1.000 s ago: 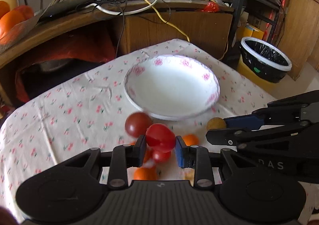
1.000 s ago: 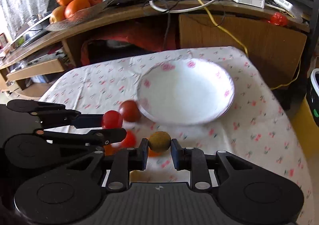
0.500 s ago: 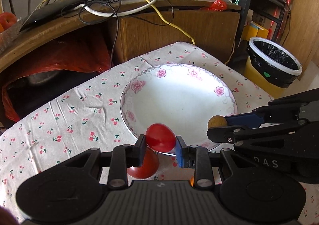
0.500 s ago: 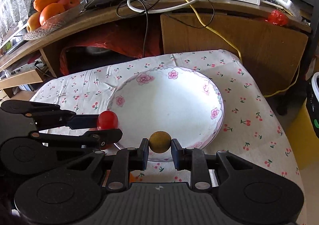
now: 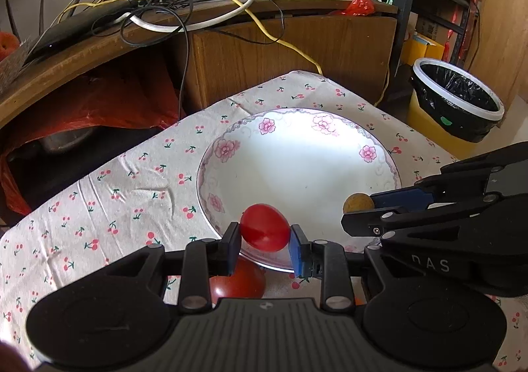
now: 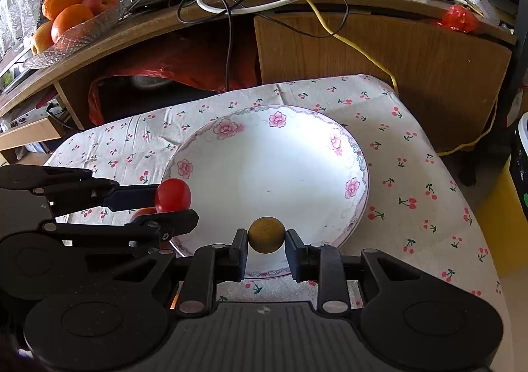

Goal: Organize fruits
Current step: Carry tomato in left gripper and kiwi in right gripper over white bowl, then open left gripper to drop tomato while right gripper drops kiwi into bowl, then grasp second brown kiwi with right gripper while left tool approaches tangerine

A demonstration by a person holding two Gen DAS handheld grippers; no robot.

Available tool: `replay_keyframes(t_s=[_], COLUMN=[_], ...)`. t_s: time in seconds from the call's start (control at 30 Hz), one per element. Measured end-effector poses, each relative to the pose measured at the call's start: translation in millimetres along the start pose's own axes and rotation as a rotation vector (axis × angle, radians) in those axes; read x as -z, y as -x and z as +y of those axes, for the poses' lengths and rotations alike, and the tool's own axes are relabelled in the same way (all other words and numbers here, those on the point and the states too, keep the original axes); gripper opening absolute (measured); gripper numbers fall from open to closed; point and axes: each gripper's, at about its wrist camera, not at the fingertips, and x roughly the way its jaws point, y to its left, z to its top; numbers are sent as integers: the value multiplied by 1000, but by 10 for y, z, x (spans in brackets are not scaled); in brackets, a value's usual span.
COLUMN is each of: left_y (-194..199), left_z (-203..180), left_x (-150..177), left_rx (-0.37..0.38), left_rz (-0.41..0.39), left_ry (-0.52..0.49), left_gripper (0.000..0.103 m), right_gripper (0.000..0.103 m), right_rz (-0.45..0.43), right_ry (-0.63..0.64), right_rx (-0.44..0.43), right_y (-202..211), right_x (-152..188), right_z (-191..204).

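Red tomato [image 5: 264, 232] clamped in left tool [image 5: 264, 248], over plate [image 5: 231, 154].

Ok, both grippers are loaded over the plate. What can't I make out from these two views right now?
- Fruit left on the cloth: in the left wrist view the left gripper body hides all but part of one red fruit; the count is unknown.
- Near rim of the plate: covered by the right gripper in the right wrist view.
- Brown fruit: its kind is unclear.
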Motion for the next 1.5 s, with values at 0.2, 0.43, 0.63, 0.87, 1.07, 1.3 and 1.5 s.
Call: replay_keyframes(t_s=[0.2,0.43,0.63,0.87,1.07,1.3,1.5], left_y=[-22,-15,-1,121,312,496,635], left_z=[2,6,16,50,155,239,178], left_x=[-7,-8,-9,-24,60,313,498], left_rx=[7,10,11,15,18,47,71], left_rz=[-3,-3,-5,-30,-38,3,25], left_ry=[0,3,8,6,7,15,-33], left_gripper=[39,40,41,42,43,43,43], right_gripper=[24,29,31,36,36,37,37], right_rz=[4,-4,-12,-22,-27,-23,-15], right_ry=[-10,-20,-26,-25,14,40,66], right_rx=[5,15,18,2,-29,-58,-103], right_y=[-18,-8,10,76,216,340,434], right_x=[2,5,9,32,137,288,385], right_z=[-20,-37,-48,-43,42,109,204])
